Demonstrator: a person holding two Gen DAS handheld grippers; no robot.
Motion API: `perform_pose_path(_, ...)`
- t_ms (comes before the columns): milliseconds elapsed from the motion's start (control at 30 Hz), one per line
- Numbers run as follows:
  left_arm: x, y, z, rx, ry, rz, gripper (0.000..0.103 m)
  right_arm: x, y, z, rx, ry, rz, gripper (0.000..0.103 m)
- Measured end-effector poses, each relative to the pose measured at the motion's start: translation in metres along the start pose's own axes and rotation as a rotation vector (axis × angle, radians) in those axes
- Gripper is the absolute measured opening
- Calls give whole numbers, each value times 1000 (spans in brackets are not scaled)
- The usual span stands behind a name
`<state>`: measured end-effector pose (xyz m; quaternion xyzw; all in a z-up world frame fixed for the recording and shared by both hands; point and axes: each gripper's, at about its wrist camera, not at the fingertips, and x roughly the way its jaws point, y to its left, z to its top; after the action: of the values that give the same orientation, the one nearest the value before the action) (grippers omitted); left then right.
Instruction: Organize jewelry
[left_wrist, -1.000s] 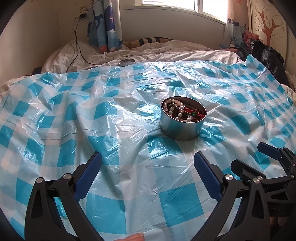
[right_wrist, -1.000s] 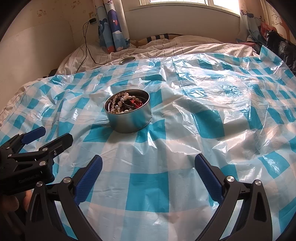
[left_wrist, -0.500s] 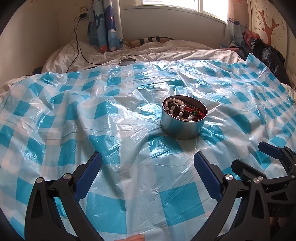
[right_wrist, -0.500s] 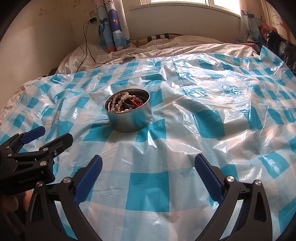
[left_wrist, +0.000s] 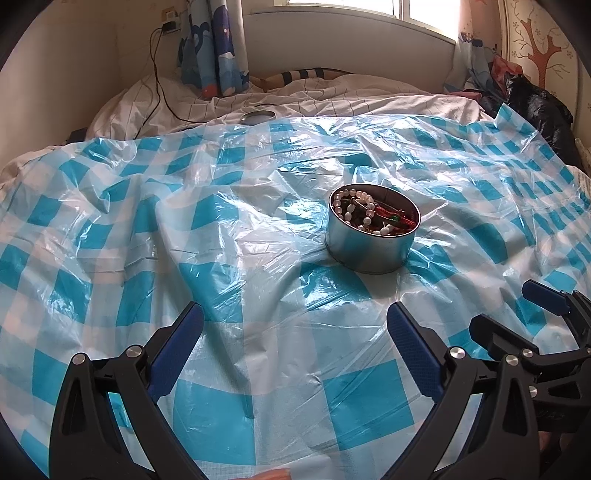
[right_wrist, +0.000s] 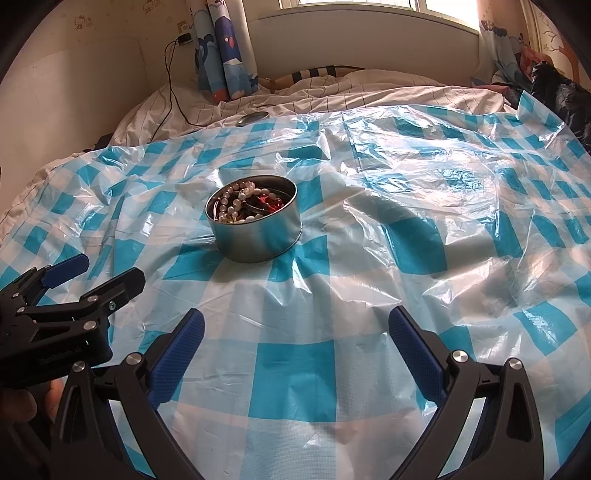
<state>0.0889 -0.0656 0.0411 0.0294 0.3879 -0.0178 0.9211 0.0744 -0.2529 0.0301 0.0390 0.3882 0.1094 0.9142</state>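
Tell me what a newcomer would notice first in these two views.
First, the round metal tin heaped with pearl beads and a red string, standing alone in the middle of the blue-and-white checked plastic sheet spread over a bed. Next, the two open tools in the foreground, left and right, both empty and well short of the tin. Far back, a tin lid lies on the white bedding.

A shiny metal tin (left_wrist: 371, 242) sits mid-frame on thin, glossy, crinkled plastic sheet (left_wrist: 229, 236). Smooth pearly beads (left_wrist: 364, 214) fill it. Upper frame: soft matt cloth bedding (left_wrist: 332, 96). Gripper pads (right_wrist: 177, 356) look rough, textured rubber.
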Motion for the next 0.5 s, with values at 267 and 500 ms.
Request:
perform_pose_path(267,2,0,-1,2,6,5,95,1,0,-1,-2,5,-3,96)
perform_pose_path(500,3,1,-1,-3,9,6,95,3,1,-2,-3,11,-6,96)
